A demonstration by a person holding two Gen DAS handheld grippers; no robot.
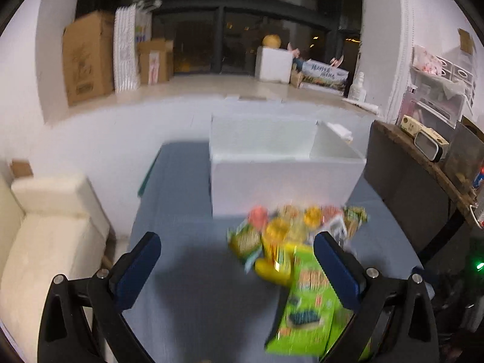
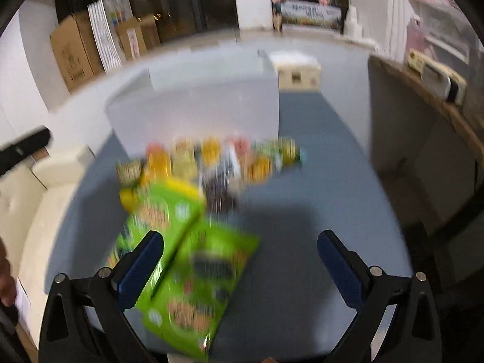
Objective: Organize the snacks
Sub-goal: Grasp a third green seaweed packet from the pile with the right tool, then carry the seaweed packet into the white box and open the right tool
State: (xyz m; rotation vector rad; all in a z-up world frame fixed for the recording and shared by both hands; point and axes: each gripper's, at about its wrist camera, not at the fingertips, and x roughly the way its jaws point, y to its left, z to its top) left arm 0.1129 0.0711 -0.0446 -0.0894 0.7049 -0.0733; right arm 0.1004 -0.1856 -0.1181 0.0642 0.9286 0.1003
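A pile of snack packets (image 1: 290,227) lies on a blue-grey table (image 1: 181,211) in front of a white open box (image 1: 284,163) with two compartments. Large green snack bags (image 1: 308,299) lie nearest me. My left gripper (image 1: 239,254) is open and empty above the table, left of the pile. In the right wrist view the pile (image 2: 211,157), the green bags (image 2: 193,266) and the box (image 2: 196,109) show blurred. My right gripper (image 2: 240,251) is open and empty, with its left finger over the green bags.
A cream sofa (image 1: 45,242) stands left of the table. A dark wooden shelf unit (image 1: 423,163) with small items stands on the right. Cardboard boxes (image 1: 87,57) line the far wall. A small carton (image 2: 298,75) sits behind the white box.
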